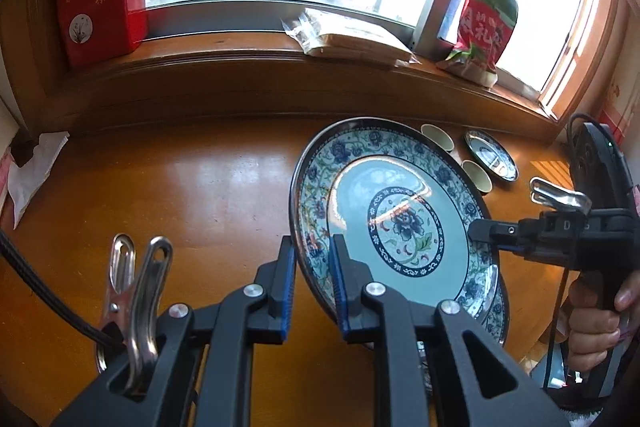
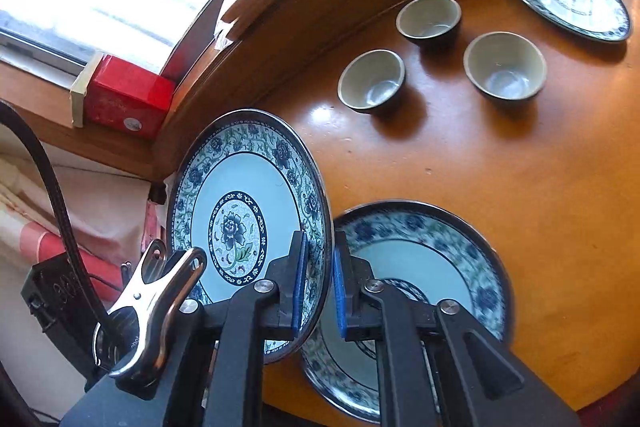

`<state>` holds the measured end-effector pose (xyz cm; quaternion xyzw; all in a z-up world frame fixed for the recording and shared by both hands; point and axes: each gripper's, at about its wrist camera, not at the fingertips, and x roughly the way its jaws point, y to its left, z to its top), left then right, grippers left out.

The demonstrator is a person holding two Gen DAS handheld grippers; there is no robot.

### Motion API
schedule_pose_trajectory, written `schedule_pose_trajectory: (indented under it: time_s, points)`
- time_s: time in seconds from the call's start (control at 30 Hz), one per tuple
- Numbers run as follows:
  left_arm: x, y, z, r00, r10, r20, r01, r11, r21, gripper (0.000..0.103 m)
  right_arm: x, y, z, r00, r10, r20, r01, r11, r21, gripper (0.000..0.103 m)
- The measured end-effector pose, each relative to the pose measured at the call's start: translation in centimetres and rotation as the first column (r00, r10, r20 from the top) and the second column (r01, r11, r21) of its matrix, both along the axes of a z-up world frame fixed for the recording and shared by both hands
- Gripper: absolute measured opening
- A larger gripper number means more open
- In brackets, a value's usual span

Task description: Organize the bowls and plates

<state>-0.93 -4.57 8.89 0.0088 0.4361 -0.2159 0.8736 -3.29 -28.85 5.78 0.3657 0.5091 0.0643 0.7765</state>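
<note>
Both grippers, L [image 1: 314, 283] & R [image 2: 319, 281], jaws clamped on opp. rims of lifted floral plate [image 1: 400, 223], tilted.

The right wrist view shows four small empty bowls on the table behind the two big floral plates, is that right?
Not quite: the right wrist view shows three small empty bowls, not four. They do sit on the table behind the two big floral plates.
</note>
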Motion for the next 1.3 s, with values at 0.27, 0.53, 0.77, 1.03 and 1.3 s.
schedule_pose_trajectory:
  time_s: [0.27, 0.53, 0.77, 1.03, 1.3]
  points:
    - [-3.5, -1.8, -1.6, 0.998, -0.035, -0.056, 0.034, 0.999, -0.004, 0.018, -4.2, -3.4, -1.6, 0.999, -0.001, -0.041, 0.001, 1.0, -0.01, 0.014]
    - [-5.8, -3.2, -3.3, 0.994, -0.041, -0.104, 0.043, 0.999, 0.018, 0.019, -6.2, -5.0, -2.8, 0.997, 0.024, -0.073, -0.026, 0.999, -0.028, 0.014]
    - [-6.7, -4.0, -4.7, 0.989, -0.005, -0.146, 0.016, 0.997, 0.074, 0.021, -6.9, -5.7, -3.4, 0.995, 0.066, -0.072, -0.068, 0.997, -0.025, 0.013]
    - [-7.1, -5.6, -5.9, 0.99, -0.013, -0.143, 0.038, 0.983, 0.178, 0.025, -7.3, -6.3, -3.8, 0.995, 0.065, -0.073, -0.066, 0.998, -0.011, 0.011]
    - [-7.6, -6.8, -6.1, 0.995, -0.043, -0.086, 0.064, 0.963, 0.262, 0.03, -7.7, -7.2, -3.1, 0.998, 0.038, -0.047, -0.038, 0.999, -0.011, 0.01]
